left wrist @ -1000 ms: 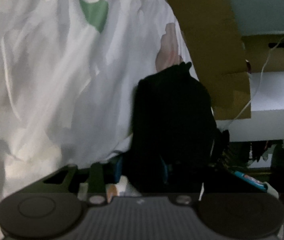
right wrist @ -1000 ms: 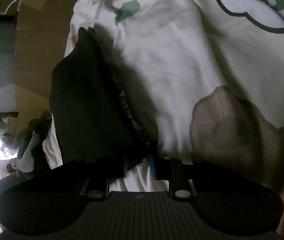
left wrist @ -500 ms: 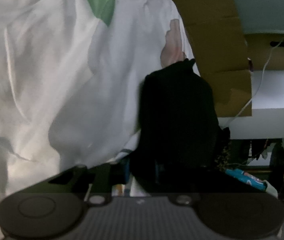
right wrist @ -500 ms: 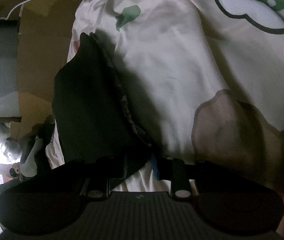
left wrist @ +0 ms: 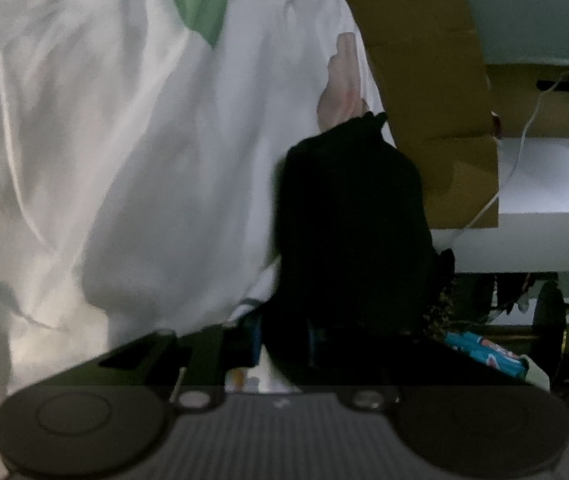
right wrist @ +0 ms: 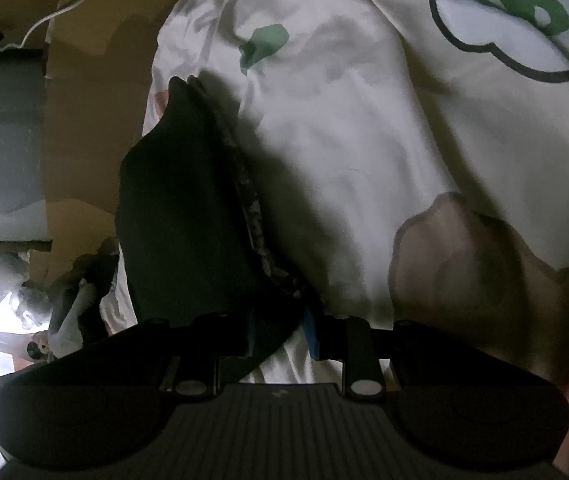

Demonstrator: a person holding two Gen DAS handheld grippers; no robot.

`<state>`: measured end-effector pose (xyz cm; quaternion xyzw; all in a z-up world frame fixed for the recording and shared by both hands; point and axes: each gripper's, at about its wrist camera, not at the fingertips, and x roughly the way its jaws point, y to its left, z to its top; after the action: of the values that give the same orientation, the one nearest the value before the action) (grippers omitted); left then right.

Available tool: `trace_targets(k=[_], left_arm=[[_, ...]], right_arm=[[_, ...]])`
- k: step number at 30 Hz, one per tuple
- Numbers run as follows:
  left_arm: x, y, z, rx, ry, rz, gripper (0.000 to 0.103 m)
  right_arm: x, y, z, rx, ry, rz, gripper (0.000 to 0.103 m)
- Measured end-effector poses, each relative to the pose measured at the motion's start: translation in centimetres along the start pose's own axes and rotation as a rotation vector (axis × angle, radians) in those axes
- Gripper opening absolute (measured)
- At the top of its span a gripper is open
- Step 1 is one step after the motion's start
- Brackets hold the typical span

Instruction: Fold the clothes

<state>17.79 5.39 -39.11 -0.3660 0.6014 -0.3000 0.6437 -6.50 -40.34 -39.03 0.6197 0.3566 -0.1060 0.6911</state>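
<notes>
Since a second ago the left claw [left wrist: 284, 336] has drawn its jaws in on the black fabric garment [left wrist: 348, 220], then eased them a touch wider; fabric sits between them, pads pressing on it. White bedsheet printed with green and brown shapes [left wrist: 124, 140] has slid slightly in the left wrist view, green patch now nearer the top middle. Neither hand has travelled.

Right claw [right wrist: 278, 332]: clamped on the lower corner of the same black garment [right wrist: 180, 208], blue pads on either side of the cloth. Garment hangs stretched between the two claws, raised off the bedsheet [right wrist: 364, 140], casting a dark shadow on the sheet just right of it in the right wrist view. Patterned trim runs along the garment's right edge there.

Relative to the garment:
- bedsheet behind and beside it, crumpled, filling most of both views
- brown cardboard sheet [left wrist: 424, 80] just beyond its far tip, at the bedsheet's edge; also left of it in the right wrist view [right wrist: 84, 120]
- thin white cable [left wrist: 516, 152] trailing over the cardboard, well apart from the garment
- blue patterned packet [left wrist: 484, 354] low and right of it, near the left claw's body

Lighting dim; left wrist view slightly blurred.
</notes>
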Motion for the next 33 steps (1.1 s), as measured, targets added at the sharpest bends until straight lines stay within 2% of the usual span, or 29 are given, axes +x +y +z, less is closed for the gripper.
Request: trace_targets(k=[2, 3, 11, 14, 16, 18, 22, 28, 31, 33], left_arm=[[0.1, -0.1, 0.0, 0.000, 0.001, -0.005, 0.029], [0.1, -0.2, 0.0, 0.000, 0.001, -0.006, 0.031], [0.5, -0.4, 0.0, 0.007, 0.000, -0.006, 0.033], [0.5, -0.5, 0.0, 0.012, -0.001, -0.002, 0.032], [0.4, -0.5, 0.0, 0.016, -0.001, 0.003, 0.030], [0.3, -0.5, -0.1, 0.021, 0.004, 0.004, 0.030], [0.0, -0.6, -0.3, 0.050, 0.023, 0.006, 0.030], [0.5, -0.6, 0.1, 0.054, 0.013, 0.012, 0.024], [0.6, -1.1, 0.3, 0.077, 0.020, 0.031, 0.020], [0.4, -1.3, 0.2, 0.075, 0.026, 0.044, 0.013]], right_arm=[[0.2, -0.1, -0.1, 0.001, 0.004, -0.008, 0.028], [0.3, -0.2, -0.2, 0.002, 0.011, -0.014, 0.033], [1.3, -0.5, -0.3, -0.011, 0.023, 0.017, 0.033], [1.3, -0.2, -0.3, -0.041, 0.020, 0.001, 0.029], [1.1, 0.1, -0.2, -0.061, 0.024, -0.009, 0.017], [0.8, 0.4, -0.1, -0.078, 0.025, -0.009, 0.011], [0.1, 1.0, 0.0, -0.097, 0.023, 0.004, 0.009], [-0.4, 2.0, 0.3, -0.118, 0.011, 0.003, 0.008], [-0.6, 2.2, 0.4, -0.125, 0.009, -0.002, 0.008], [-0.7, 2.3, 0.5, -0.130, 0.009, -0.004, 0.007]])
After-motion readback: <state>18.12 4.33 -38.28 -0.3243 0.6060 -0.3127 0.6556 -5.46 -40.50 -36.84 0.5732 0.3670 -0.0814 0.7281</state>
